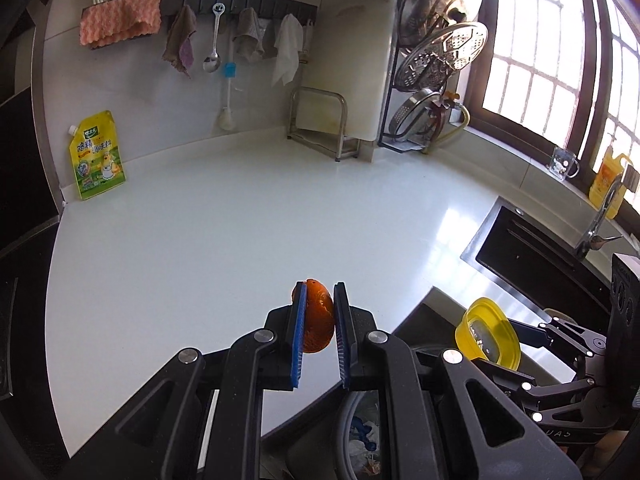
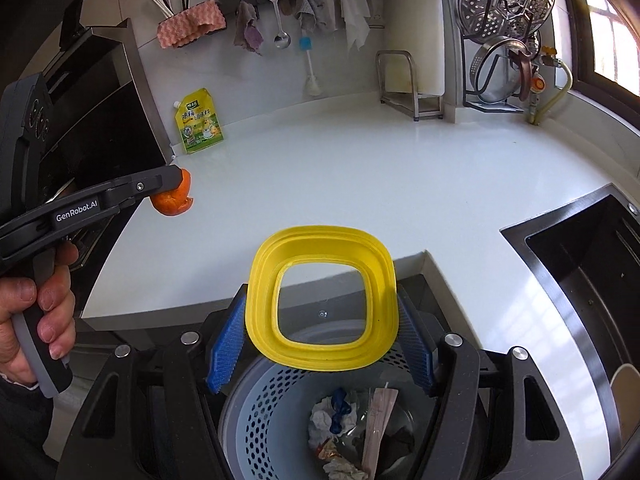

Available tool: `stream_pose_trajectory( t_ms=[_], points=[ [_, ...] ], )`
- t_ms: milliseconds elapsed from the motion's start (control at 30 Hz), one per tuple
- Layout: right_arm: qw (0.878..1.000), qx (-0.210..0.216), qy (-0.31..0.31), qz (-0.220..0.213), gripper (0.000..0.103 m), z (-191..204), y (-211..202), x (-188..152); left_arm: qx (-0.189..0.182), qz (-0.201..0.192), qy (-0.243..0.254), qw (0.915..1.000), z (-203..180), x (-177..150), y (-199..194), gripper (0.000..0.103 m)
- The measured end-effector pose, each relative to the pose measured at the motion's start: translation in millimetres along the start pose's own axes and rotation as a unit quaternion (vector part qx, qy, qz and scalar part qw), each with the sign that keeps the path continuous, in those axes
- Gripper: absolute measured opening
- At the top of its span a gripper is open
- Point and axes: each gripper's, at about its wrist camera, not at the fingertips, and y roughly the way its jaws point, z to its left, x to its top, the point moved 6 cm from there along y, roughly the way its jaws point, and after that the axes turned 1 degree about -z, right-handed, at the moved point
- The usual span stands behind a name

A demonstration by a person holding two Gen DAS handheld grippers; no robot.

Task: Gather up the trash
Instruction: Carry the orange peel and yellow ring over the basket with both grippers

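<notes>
My left gripper (image 1: 319, 312) is shut on an orange peel (image 1: 318, 322) and holds it above the white counter's (image 1: 240, 220) front edge; the peel also shows in the right wrist view (image 2: 173, 202). My right gripper (image 2: 322, 312) is shut on a yellow plastic cup (image 2: 324, 300), held on its side with its clear bottom facing me, over the bin. The cup also shows in the left wrist view (image 1: 488, 338). A grey perforated trash bin (image 2: 256, 420) below the counter edge holds crumpled paper, wrappers and a blue scrap.
A yellow seasoning pouch (image 1: 97, 156) stands at the counter's back left. A black sink (image 2: 592, 280) with a faucet (image 1: 600, 220) lies on the right. A metal rack (image 1: 320, 124), a cutting board, pot lids and hanging cloths line the back wall. A stove sits at left.
</notes>
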Motion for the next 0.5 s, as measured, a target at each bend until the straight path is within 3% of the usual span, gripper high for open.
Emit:
stream_pose_trajectory(
  t_ms=[500],
  points=[
    [0.999, -0.031, 0.036, 0.018, 0.066, -3, -30, -78, -0.038, 0.036, 0.037, 0.9979, -48, -59, -10, 0.014]
  ],
)
